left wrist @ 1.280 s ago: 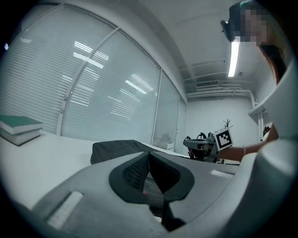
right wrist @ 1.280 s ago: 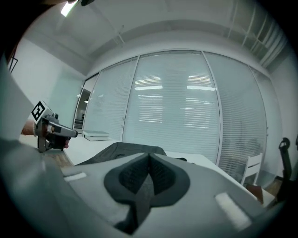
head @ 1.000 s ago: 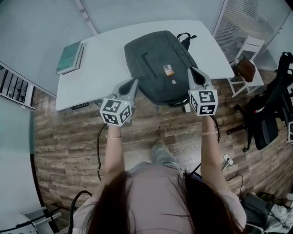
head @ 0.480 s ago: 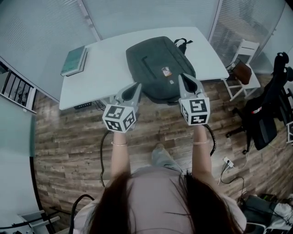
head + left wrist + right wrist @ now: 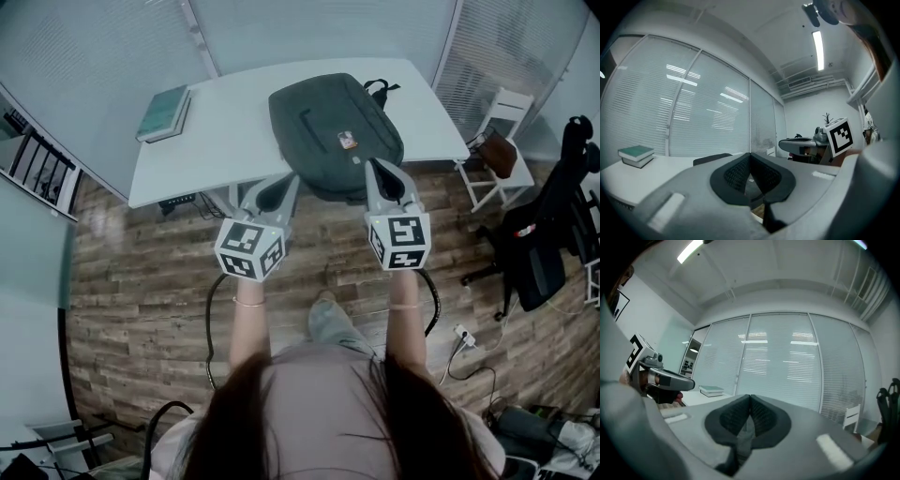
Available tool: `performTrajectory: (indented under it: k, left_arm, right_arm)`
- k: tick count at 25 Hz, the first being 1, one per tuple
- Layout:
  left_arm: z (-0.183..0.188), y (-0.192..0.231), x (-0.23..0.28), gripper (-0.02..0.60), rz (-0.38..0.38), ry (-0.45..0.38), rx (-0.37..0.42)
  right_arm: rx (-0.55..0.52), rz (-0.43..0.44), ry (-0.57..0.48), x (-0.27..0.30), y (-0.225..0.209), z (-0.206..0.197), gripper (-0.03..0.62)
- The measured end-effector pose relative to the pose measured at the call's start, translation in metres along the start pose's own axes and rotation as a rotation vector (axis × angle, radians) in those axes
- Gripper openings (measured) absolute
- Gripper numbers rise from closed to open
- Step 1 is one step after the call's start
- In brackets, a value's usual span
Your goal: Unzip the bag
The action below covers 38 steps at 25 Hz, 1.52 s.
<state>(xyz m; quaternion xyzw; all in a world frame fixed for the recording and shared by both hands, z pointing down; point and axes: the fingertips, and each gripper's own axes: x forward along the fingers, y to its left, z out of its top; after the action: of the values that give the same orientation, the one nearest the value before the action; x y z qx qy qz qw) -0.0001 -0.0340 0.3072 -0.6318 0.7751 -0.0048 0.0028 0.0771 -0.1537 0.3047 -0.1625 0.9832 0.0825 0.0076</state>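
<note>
The bag (image 5: 333, 136) lies flat on the white surface (image 5: 225, 141), dark grey, its straps at the far end and its bottom at the near edge, close to me; a small orange label sits on its front. To the left on the same surface, well apart from the bag, is a small stack of green books (image 5: 167, 112). I hold both tools level, pointing toward the surface. My left gripper (image 5: 289, 180) is in front of the near edge, left of the bag's bottom – its fingers (image 5: 740, 171) are clenched together, with nothing between them. My right gripper (image 5: 375, 165) is in front of the bag's near right corner – its fingers (image 5: 761, 416) are also pressed together and hold nothing. Whether either tip touches the bag I cannot tell. Under my arms is the wooden floor (image 5: 141, 262). To the right stand a white chair (image 5: 511, 98) and a black office chair (image 5: 553, 234).
</note>
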Motion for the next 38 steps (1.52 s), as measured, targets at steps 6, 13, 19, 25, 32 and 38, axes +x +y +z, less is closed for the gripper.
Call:
performTrajectory:
  k: [6,13,19,25,32,38]
  left_arm:
    - [0.008,-0.013,-0.029,0.009,0.032,-0.036,-0.041]
    - [0.016,-0.042,-0.068,0.009,0.071,-0.06,-0.041]
    - [0.02,-0.061,-0.095,0.009,0.099,-0.068,-0.057]
    - [0.021,-0.087,-0.099,0.009,0.084,-0.072,-0.052]
    - [0.028,-0.103,-0.085,0.009,0.081,-0.079,-0.04]
    - [0.032,-0.121,-0.057,0.009,0.099,-0.069,-0.035]
  right_arm:
    - [0.01,0.02,-0.016,-0.028,0.015,0.009,0.003]
    - [0.01,0.04,-0.037,-0.068,0.03,0.02,0.003]
    - [0.0,0.049,-0.028,-0.101,0.045,0.024,0.003]
    - [-0.001,0.035,-0.023,-0.126,0.039,0.024,0.003]
    - [-0.006,0.061,-0.03,-0.13,0.025,0.025,0.003]
    - [-0.007,0.111,-0.011,-0.13,0.002,0.021,0.003]
